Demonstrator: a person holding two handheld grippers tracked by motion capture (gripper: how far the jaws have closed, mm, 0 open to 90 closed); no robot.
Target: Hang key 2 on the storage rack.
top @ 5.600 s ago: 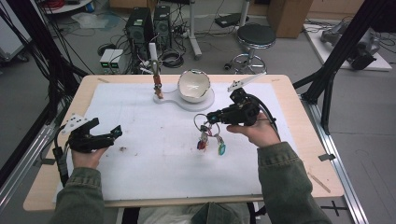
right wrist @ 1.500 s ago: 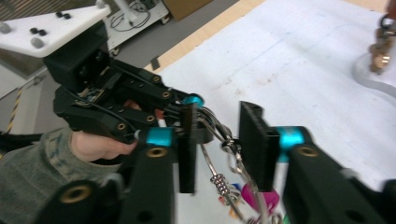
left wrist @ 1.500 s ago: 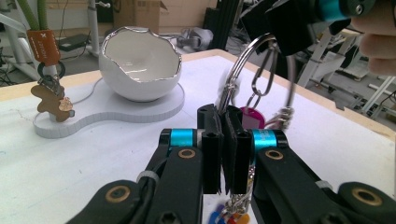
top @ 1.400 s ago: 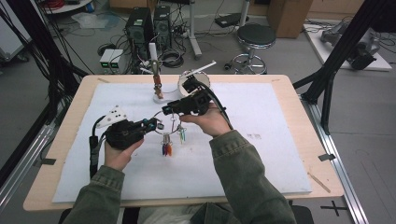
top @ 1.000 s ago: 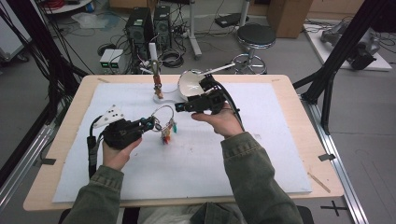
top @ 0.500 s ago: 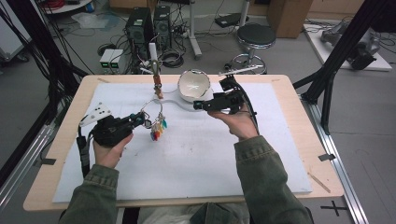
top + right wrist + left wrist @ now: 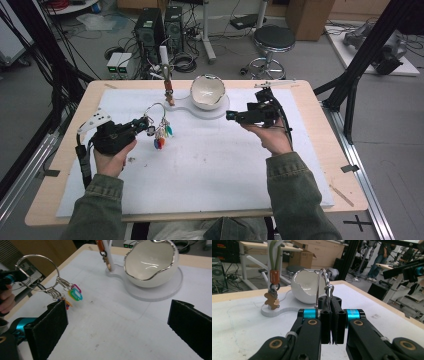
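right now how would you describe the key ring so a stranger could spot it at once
Start at the white egg-shaped bowl on its white stand at the table's far edge, then look left and nearer, to the left tool. The key ring is the thin silver wire loop clamped in it, hanging clear of the mat. No neighbour carries its cluster of bright coloured tags.

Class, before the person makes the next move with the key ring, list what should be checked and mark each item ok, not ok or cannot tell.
1. Left gripper shut on the key ring: ok, its jaws pinch the wire loop.
2. Right gripper free of the ring: ok, its jaws have just opened and nothing lies between them.
3. Coloured tags hang clear of the white mat: cannot tell how far they are above it.
4. Stand post has room: cannot tell; a gingerbread charm already hangs there.
5. White bowl sits steady on its base: ok.
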